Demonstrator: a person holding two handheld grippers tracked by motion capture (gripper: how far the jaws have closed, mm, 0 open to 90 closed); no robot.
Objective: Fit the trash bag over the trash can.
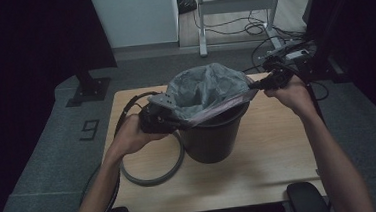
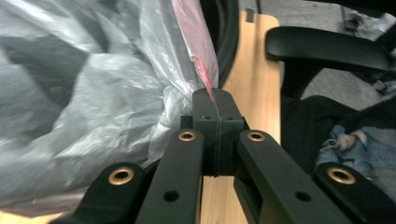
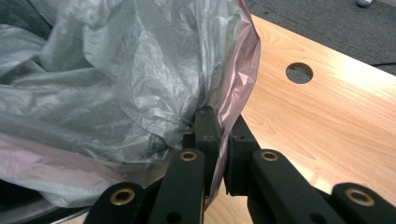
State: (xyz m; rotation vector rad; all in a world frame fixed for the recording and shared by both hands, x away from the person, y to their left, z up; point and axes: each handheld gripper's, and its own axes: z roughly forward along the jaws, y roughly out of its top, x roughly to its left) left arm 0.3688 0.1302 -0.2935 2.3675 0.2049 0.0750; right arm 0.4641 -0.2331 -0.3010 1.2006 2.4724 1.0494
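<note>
A grey plastic bag with a red-pink rim band is stretched over the mouth of a black bin on the wooden table. My left gripper is at the bin's left side, shut on the bag's rim; the film runs between its pressed pads. My right gripper is at the bin's right side, shut on the opposite rim, with the pink edge pinched between its jaws. The bag billows between the two grips.
A grey ring lies flat on the table to the left of the bin. A round hole is cut in the tabletop near the right gripper. A black chair armrest stands beyond the table's edge. Cables trail on the floor behind.
</note>
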